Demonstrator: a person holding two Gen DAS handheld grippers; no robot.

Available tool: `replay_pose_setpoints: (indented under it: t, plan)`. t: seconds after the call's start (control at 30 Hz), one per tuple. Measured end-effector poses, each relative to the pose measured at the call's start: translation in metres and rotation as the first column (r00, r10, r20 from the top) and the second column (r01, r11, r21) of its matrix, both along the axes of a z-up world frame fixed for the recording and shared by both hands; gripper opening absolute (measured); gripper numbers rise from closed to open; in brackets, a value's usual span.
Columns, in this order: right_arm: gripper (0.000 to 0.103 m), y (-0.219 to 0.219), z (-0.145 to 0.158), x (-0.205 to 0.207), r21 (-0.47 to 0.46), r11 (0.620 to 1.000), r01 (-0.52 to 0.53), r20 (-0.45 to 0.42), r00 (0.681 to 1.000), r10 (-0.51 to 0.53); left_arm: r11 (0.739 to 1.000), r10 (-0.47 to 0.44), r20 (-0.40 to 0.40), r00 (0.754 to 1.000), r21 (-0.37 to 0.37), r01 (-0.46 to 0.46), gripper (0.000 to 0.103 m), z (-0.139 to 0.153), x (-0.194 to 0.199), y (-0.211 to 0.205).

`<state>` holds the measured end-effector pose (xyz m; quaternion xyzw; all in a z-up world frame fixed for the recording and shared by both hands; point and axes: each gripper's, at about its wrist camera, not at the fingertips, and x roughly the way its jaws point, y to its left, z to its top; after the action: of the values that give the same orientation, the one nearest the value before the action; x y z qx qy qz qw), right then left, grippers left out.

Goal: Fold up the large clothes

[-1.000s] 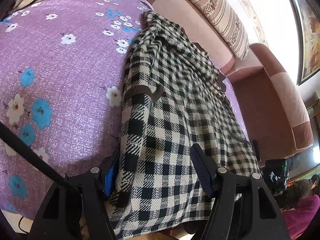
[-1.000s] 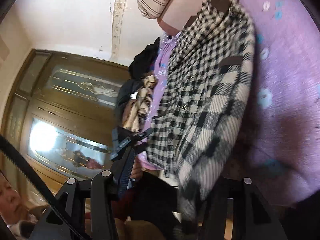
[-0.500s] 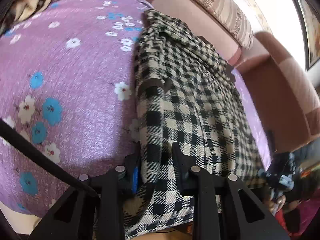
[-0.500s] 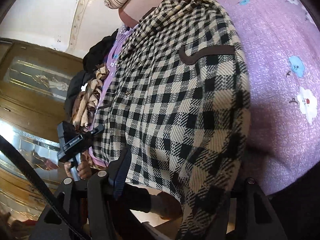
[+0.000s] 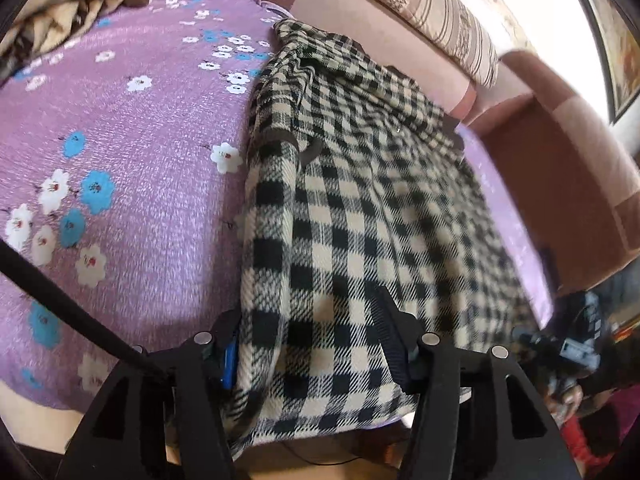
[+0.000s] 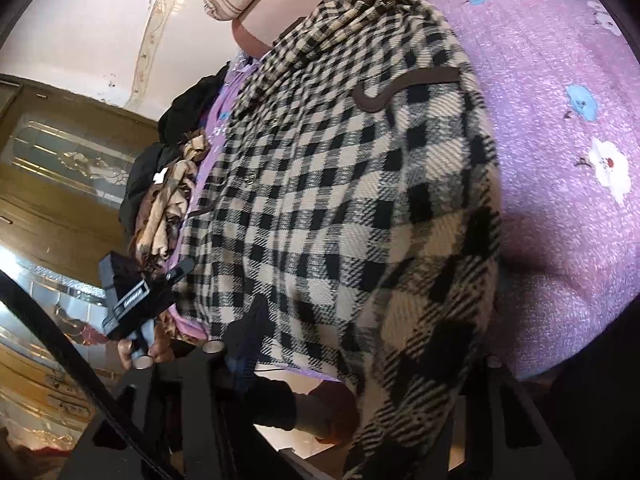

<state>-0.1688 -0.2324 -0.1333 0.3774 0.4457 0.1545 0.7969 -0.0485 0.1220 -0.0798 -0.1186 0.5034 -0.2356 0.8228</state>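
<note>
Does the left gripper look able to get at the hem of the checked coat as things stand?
Probably yes. The left gripper is open with the coat hem bunched between its fingers at the bed edge, and nothing lies over the cloth there. Closing should catch it.

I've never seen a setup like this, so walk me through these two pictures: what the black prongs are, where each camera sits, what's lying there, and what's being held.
No robot here: a person holds a two-finger gripper in each hand, each with a fisheye camera looking along its fingers. The black prongs are those fingers. The left wrist view shows the left gripper, open, its fingers on either side of the near edge of a black-and-cream checked woollen coat. The right wrist view shows the right gripper at the same coat's edge; one finger is hidden by cloth, so its grip is unclear. The coat lies on a purple flowered bedspread. Behind are a pink padded headboard and a striped bolster pillow.
</note>
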Motion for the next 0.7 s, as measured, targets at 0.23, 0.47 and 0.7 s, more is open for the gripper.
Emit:
replay_pose_setpoints:
  t: [0.23,0.47,0.7]
  plan:
    - [0.007,-0.017,0.007,-0.007,0.012,0.998,0.057,-0.001,0.998,-0.057,0.990,0.116,-0.004,0.993,0.077,-0.116,0.004,0.018,0.003,0.025]
    - [0.005,-0.036,0.035,-0.043,0.045,0.997,0.059,0.056,0.997,-0.061,0.996,0.089,0.000,0.996,-0.015,-0.089,0.004,0.042,-0.039,0.028]
    - [0.005,-0.039,0.037,-0.065,0.041,0.999,0.023,0.039,0.999,-0.024,0.996,0.085,-0.016,0.996,-0.026,-0.085,0.004,0.038,-0.071,0.025]
